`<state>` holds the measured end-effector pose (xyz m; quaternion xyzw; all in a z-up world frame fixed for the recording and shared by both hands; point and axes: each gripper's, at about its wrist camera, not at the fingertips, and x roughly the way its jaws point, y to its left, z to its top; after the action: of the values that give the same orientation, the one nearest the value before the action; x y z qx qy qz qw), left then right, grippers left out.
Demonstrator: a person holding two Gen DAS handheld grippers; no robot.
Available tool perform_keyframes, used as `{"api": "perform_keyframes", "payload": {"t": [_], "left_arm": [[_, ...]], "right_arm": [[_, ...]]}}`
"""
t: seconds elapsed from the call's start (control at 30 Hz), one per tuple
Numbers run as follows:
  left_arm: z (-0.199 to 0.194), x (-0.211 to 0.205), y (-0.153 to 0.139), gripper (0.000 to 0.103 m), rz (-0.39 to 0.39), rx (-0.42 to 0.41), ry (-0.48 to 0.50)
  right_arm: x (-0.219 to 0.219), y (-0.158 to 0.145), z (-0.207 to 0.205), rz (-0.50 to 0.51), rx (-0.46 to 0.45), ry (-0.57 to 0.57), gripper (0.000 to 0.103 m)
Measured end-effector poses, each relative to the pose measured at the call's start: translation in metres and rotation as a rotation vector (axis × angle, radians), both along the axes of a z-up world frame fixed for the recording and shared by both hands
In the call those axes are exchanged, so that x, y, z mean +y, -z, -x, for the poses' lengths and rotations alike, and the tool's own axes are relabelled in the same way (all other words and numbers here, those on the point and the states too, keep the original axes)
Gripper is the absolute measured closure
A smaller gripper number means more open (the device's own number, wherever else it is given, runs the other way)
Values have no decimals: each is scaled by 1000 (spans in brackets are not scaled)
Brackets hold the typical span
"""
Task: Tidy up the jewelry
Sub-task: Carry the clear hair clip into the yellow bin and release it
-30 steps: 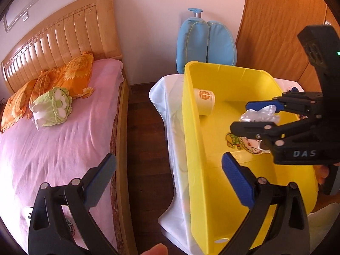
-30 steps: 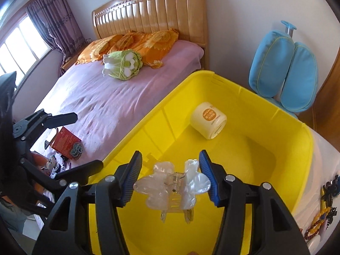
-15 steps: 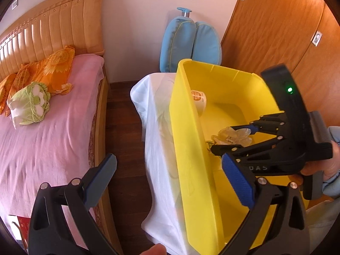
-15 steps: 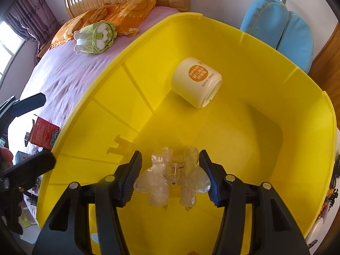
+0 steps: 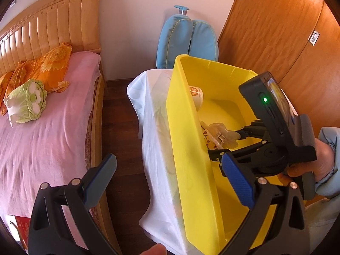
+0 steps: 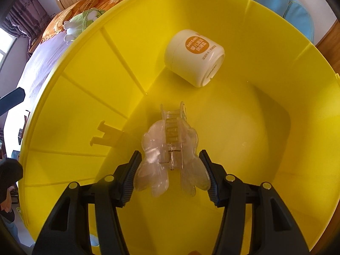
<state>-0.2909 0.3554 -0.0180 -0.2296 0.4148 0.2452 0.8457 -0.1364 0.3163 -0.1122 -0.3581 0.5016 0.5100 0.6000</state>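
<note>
A translucent hair claw clip (image 6: 170,148) sits between the blue pads of my right gripper (image 6: 170,154), which is shut on the clip's two wings. The gripper points steeply down inside a big yellow bin (image 6: 85,106), with the clip low over the bin's floor, teeth pointing away. In the left wrist view the same clip (image 5: 221,131) and right gripper (image 5: 225,142) show deep in the bin (image 5: 187,148), a person's hand behind them. My left gripper (image 5: 167,163) stands open and holds nothing, hovering by the bin's near wall.
A cream jar with an orange label (image 6: 194,57) lies on its side at the bin's far end. The bin stands on a white-draped table (image 5: 153,127). A pink bed (image 5: 53,127) with a green plush (image 5: 25,102) lies left; a blue bag (image 5: 187,40) and wooden doors (image 5: 276,31) stand behind.
My right gripper has sunk into the yellow bin with the clip and tipped further down. The clip's teeth now point away. The left view has swung slightly.
</note>
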Motion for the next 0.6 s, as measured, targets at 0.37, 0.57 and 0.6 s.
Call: {"api": "perform_keyframes", "payload": {"t": [0.37, 0.57, 0.6], "left_arm": [[-3, -15, -19, 7, -35, -60, 55], [-12, -29, -45, 7, -103, -87, 71], [-14, -33, -49, 7, -115, -85, 72]], "right_arm": [[-33, -39, -2, -122, -99, 21, 11], [-76, -68, -10, -248, -158, 25, 8], [-84, -73, -14, -266, -156, 33, 8]]}}
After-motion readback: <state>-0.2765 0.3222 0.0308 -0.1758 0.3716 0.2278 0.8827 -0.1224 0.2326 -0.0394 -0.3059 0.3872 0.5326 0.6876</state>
